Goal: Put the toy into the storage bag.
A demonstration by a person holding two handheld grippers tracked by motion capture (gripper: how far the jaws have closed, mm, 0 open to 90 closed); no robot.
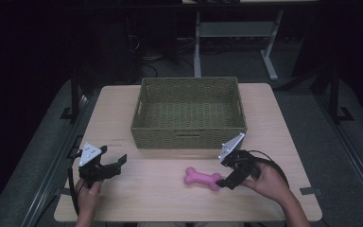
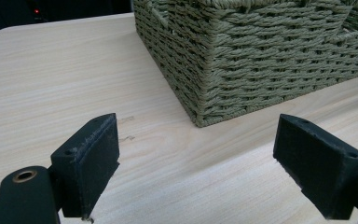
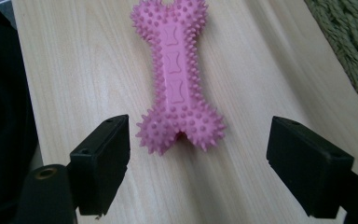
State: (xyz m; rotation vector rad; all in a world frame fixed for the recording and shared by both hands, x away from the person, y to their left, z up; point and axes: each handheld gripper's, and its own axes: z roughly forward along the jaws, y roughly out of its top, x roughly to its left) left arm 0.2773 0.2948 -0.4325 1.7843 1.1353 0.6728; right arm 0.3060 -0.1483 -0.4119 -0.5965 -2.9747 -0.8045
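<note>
Looking at the lower middle of the high view, your right gripper (image 1: 223,182) sits wide open and empty at the near end of the pink bone toy (image 1: 202,178), whose length runs straight ahead between the jaws.

Worktop (image 2: 51,93): pale wood-grain surface, smooth, matt. Basket (image 2: 261,60): olive-green woven cord, coarse and ribbed. Bone toy (image 3: 177,79): pink rubbery plastic, studded with small spikes, slight sheen. Left claw (image 2: 209,163) and right claw (image 3: 198,175): black matt plastic jaws, faintly grainy.
</note>
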